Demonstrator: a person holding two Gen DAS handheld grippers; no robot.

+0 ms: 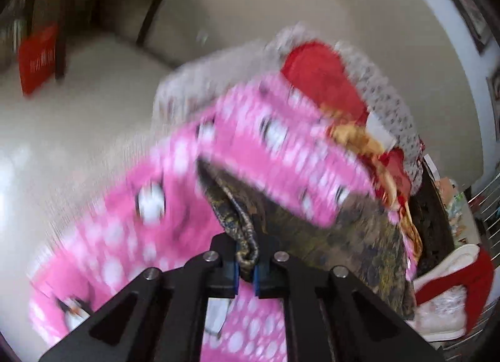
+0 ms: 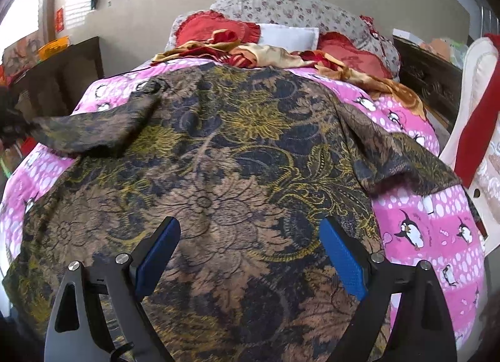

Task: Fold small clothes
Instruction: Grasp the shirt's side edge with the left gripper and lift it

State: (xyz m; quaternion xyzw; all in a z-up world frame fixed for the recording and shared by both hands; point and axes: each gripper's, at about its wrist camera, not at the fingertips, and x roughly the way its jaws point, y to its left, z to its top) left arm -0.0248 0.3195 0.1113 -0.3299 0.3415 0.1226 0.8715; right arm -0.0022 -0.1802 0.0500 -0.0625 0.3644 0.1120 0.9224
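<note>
A brown, blue and yellow floral shirt (image 2: 225,149) lies spread back-up on the pink penguin bedsheet (image 2: 437,230). My right gripper (image 2: 250,237) is open above the shirt's lower half, its blue pads (image 2: 343,258) wide apart and holding nothing. My left gripper (image 1: 247,263) is shut on the hem of the shirt's left sleeve (image 1: 237,215). In the right wrist view that sleeve (image 2: 103,130) is stretched out to the left, lifted off the bed. The left wrist view is motion-blurred.
Red heart cushions (image 2: 215,26), a white pillow (image 2: 290,37) and a gold cloth (image 2: 268,52) lie at the head of the bed against a floral headboard pillow (image 2: 281,8). Dark wooden furniture (image 2: 59,77) stands left; a cream and red item (image 2: 478,105) stands right.
</note>
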